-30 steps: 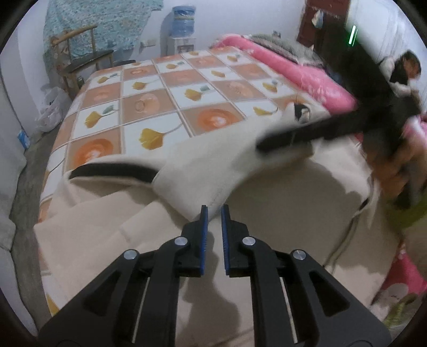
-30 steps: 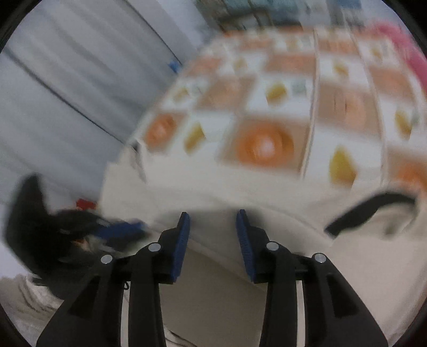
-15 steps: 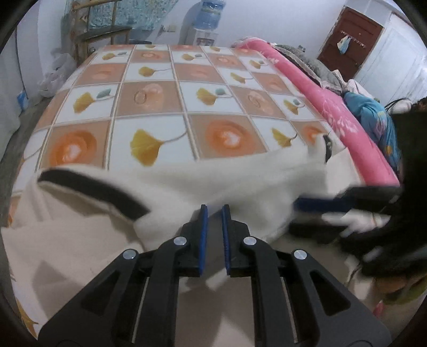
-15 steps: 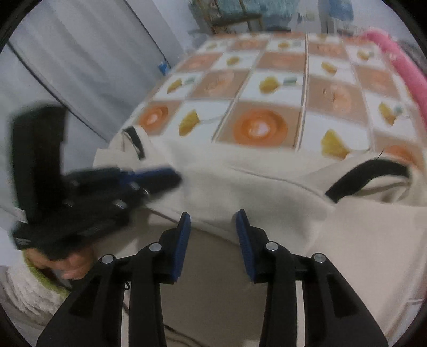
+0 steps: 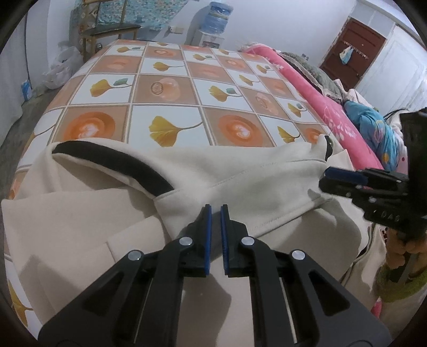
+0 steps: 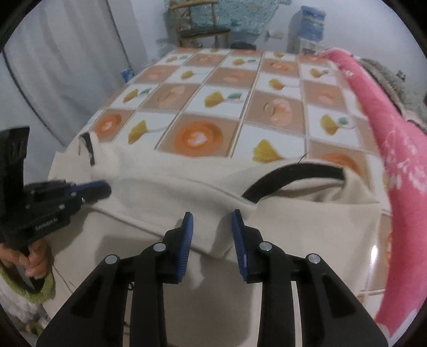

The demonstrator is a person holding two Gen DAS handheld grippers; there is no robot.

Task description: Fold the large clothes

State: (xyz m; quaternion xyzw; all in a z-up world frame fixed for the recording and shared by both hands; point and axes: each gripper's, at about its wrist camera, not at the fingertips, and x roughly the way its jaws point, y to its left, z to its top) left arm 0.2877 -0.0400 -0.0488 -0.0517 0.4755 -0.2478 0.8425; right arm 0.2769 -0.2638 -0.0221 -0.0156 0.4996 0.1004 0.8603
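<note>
Where the near edge of the bed (image 5: 165,88) meets the two views, a cream garment (image 5: 240,181) is seen spread flat across the patterned cover, with one long part of it folded over sideways along that edge. A black-trimmed opening (image 5: 114,165) is found at the garment's end toward the bed's left edge, and a second black-trimmed opening (image 6: 291,174) at the end toward the right edge, just beside a pink blanket (image 6: 395,149) that is laid along that side.

The left tongs (image 5: 215,213) are held over the lower hem of the folded part, near the middle of the near edge. Their blue pads are brought almost together, so that only a thin slit is left; whether any cloth is pinched in that slit cannot be told. From the right wrist view their tips are seen, blurred, close to the cloth, with the left hand (image 6: 29,261) wrapped round the handle.

The right tongs (image 6: 212,229) are pointed down at the same folded hem. Their jaws have just been closing and are now set at a narrow gap; a corner of the folded cloth is seen within that gap, but neither pad is seen pressed on it.

A chair (image 5: 112,29) and a water dispenser (image 5: 217,13) are placed beyond the bed's far edge.
</note>
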